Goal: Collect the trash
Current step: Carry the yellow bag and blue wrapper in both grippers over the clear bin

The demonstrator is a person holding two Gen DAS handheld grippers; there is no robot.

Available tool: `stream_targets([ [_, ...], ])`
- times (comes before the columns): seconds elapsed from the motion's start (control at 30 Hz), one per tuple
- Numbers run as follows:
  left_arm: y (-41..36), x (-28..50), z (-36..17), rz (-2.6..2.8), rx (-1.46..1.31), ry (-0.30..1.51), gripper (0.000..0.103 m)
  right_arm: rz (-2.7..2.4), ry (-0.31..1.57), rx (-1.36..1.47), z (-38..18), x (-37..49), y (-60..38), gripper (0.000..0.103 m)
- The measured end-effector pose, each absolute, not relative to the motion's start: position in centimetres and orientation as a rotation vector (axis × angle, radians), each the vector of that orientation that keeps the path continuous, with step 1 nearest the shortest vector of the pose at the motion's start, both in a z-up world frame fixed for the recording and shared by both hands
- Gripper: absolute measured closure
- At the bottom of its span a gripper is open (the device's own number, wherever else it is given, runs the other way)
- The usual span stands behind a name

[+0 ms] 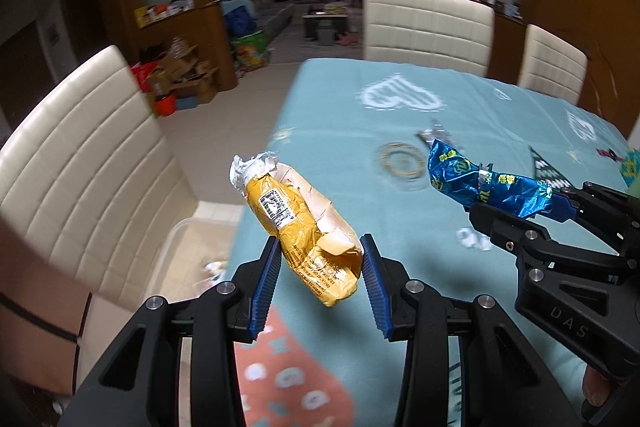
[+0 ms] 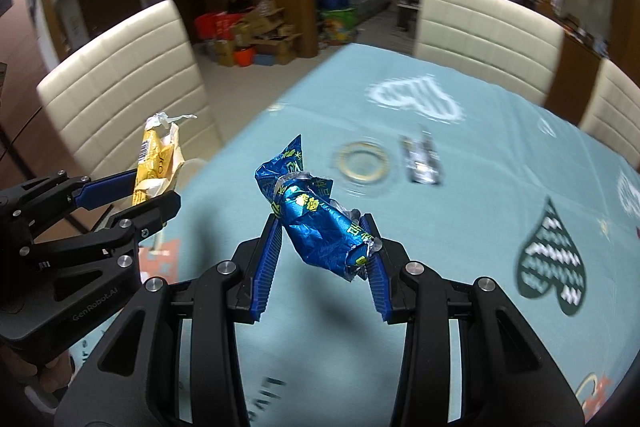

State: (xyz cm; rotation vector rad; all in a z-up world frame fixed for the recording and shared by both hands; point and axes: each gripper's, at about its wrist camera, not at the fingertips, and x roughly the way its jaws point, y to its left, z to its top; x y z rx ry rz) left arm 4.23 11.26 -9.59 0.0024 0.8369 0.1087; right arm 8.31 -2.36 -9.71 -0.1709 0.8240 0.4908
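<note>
Both pieces of trash are up off the bench: the crumpled yellow paper wrapper with a barcode label (image 1: 304, 227) is pinched between the blue ribbed pads of the left claw (image 1: 322, 267), and the crinkled blue foil wrapper (image 2: 316, 223) is clamped in the right claw (image 2: 324, 259), each held clear above the light blue patterned tablecloth (image 1: 340, 115). This looks like the carry step, with drop-off next, calling for a bin to release over. At the bench's left edge, a pale, clear tub-like rim (image 1: 188, 227) shows low by the cream padded chair (image 1: 92, 163); its contents are too blurred to tell. A crumpled silver foil scrap (image 2: 420, 159) lies uncollected beside a gold ring print (image 2: 363, 161).
</note>
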Motion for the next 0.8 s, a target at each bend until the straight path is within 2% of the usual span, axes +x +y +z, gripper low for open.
stream_targets([
  [0.4, 17.8, 2.2, -10.0, 0.257, -0.043, 0.840, 0.063, 0.636, 0.826, -0.234, -9.7, 8.1, 5.2, 0.060],
  [0.8, 22.8, 3.7, -11.2, 0.340, -0.103, 0.859, 0.062, 0.713, 0.834, -0.262, -10.2, 10.3, 10.9, 0.060],
])
